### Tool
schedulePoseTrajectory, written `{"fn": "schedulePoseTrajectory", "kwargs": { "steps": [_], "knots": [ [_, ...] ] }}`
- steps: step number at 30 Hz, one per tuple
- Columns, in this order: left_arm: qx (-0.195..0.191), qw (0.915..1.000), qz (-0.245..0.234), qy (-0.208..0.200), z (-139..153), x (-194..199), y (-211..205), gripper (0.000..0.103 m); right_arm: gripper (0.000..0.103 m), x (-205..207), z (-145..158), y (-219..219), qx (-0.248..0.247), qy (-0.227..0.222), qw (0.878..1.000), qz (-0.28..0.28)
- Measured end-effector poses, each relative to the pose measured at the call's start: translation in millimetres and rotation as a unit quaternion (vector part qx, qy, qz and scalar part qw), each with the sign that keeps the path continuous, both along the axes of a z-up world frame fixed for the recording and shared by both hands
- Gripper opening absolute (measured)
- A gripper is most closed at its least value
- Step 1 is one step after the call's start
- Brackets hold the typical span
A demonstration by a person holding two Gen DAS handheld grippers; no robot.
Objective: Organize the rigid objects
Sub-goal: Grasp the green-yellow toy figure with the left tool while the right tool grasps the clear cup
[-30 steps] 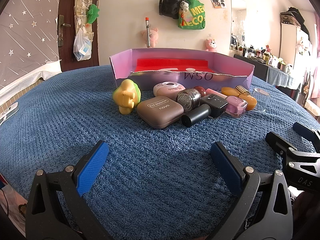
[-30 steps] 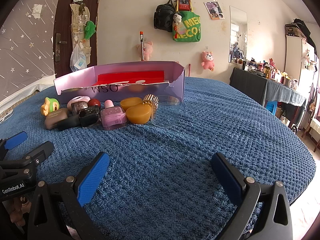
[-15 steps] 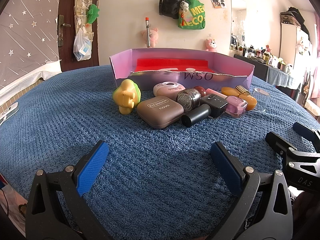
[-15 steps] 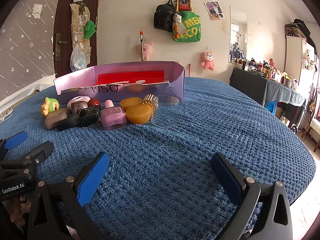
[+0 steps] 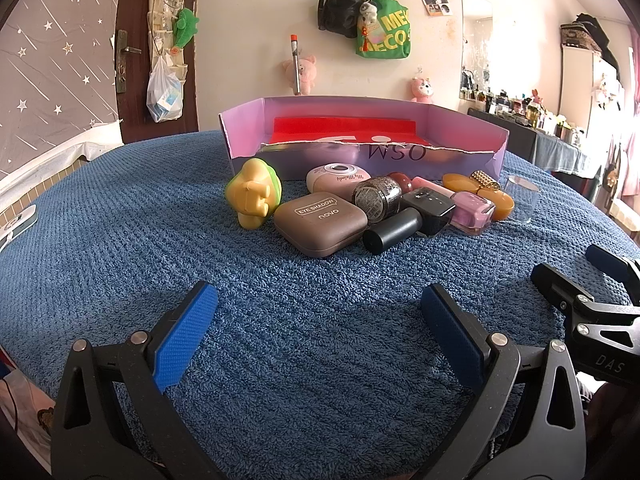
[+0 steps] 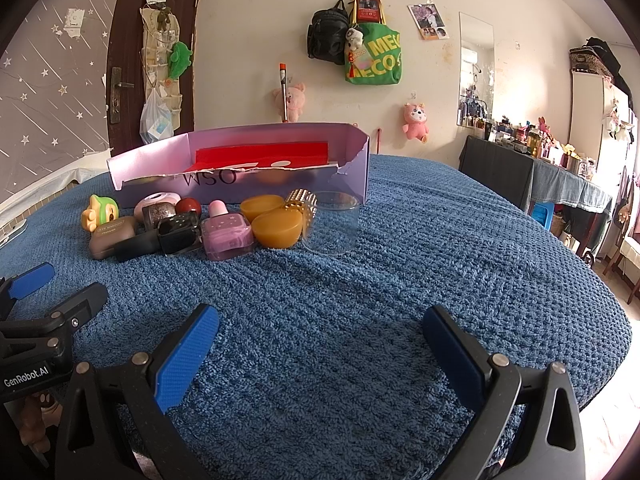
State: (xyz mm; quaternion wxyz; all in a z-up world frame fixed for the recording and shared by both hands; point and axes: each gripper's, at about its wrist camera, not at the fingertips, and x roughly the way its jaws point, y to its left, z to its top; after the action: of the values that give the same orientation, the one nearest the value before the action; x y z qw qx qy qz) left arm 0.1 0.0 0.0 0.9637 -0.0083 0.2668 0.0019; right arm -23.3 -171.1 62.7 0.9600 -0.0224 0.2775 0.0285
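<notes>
1. Left claw (image 5: 316, 320): jaws spread wide and empty, low over the blue towel (image 5: 120, 240); position matched the views half a second and one second before, so no pick had begun.
2. Right claw (image 6: 320, 340): likewise wide open, empty, unchanged; the task appeared to be at its very start.
3. Cluster of small rigid objects: lay well ahead of both claws, touching one another; brown eye-shadow case (image 5: 320, 222) and black cap (image 5: 392, 230) nearest the left claw, yellow-green toy (image 5: 252, 196) at its left end.
4. Clear cup (image 6: 330, 222), amber pieces (image 6: 276, 228) and pink bottle (image 6: 226, 236): ahead-left of the right claw.
5. Purple box (image 5: 400, 154): directly behind the cluster, open-topped, red-lined.
</notes>
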Motion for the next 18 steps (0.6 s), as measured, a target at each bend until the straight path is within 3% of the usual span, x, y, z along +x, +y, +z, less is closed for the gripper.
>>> {"fn": "schedulePoseTrajectory", "kwargs": {
  "steps": [11, 18],
  "knots": [
    [-0.002, 1.0, 0.006, 0.006, 7.1, 10.8, 5.5, 0.103, 0.103, 2.4, 1.4, -2.8, 0.009, 0.01, 1.0, 0.01],
    [-0.022, 0.9997, -0.003, -0.014, 43.2, 20.2, 21.8, 0.103, 0.103, 15.7, 28.5, -13.3, 0.028, -0.001, 1.0, 0.011]
  ]
}}
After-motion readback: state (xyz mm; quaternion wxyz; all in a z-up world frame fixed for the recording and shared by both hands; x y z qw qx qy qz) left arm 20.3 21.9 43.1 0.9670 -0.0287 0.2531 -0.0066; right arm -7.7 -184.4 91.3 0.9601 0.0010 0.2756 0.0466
